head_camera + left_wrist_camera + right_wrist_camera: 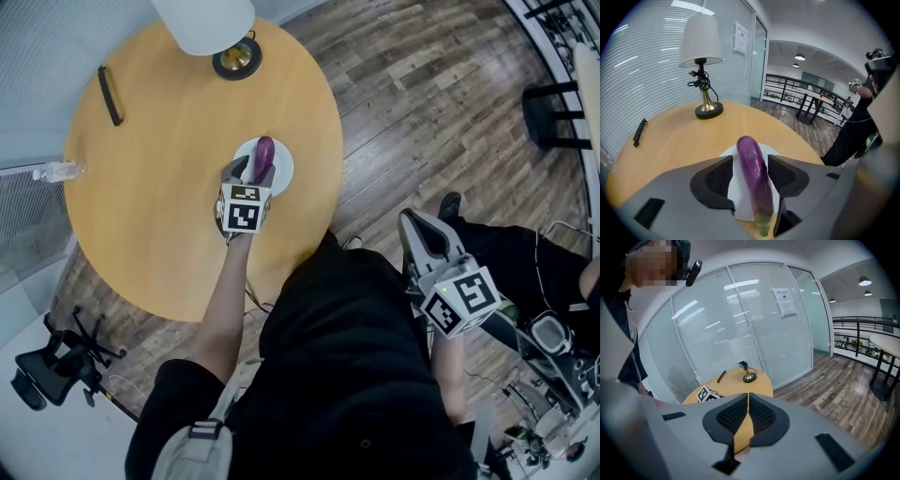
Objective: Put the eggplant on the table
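A long purple eggplant (pixel 264 157) (pixel 754 173) lies on a small white plate (pixel 282 174) (pixel 769 149) near the right edge of the round wooden table (pixel 159 187). My left gripper (pixel 251 171) (pixel 751 168) is open, with one jaw on each side of the eggplant. A strip of plate shows between the left pad and the eggplant, while the right pad is against it. My right gripper (pixel 415 221) (pixel 748 404) is shut on nothing and held off the table, over the floor by the person's body.
A white-shaded lamp (pixel 208 23) (pixel 699 42) with a brass base stands at the table's far edge. A flat black object (pixel 110 94) (pixel 639 131) lies far left, a clear bottle (pixel 58 172) at the left rim. An office chair (pixel 47 366) stands at lower left.
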A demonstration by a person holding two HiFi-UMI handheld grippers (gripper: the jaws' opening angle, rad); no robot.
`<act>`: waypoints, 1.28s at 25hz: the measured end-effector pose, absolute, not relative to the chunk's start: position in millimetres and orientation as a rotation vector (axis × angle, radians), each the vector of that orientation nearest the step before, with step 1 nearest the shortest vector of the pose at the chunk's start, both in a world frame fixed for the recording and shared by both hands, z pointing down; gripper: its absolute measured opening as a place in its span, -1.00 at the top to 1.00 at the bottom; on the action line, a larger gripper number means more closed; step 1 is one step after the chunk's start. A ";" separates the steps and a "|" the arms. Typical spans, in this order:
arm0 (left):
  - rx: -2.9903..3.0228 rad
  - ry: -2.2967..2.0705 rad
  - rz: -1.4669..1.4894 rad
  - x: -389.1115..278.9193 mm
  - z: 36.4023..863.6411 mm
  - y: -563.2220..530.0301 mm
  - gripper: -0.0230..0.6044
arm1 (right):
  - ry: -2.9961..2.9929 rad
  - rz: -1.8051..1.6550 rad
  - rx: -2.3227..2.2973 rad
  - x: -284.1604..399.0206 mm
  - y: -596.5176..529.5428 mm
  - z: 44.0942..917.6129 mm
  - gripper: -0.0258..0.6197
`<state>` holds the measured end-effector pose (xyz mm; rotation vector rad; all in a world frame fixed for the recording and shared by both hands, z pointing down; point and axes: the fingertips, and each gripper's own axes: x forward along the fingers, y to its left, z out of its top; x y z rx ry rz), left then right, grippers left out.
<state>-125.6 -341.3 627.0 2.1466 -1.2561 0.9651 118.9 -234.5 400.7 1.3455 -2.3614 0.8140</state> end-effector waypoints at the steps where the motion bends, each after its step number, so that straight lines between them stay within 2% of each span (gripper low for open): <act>1: 2.143 -1.265 0.965 -126.8 625.6 -341.3 0.16 | -2.366 0.813 1.347 119.9 -234.6 400.2 0.86; 17: 2.174 -1.393 0.904 -110.3 555.1 -319.8 0.17 | -2.470 0.769 1.404 164.3 -218.5 385.1 0.86; 23: 2.223 -1.458 0.854 -91.2 513.1 -298.2 0.32 | -2.509 0.754 1.398 186.6 -203.2 380.1 0.86; 32: 2.225 -1.484 0.854 -52.6 496.9 -247.1 0.75 | -2.501 0.728 1.476 244.7 -167.5 369.6 0.86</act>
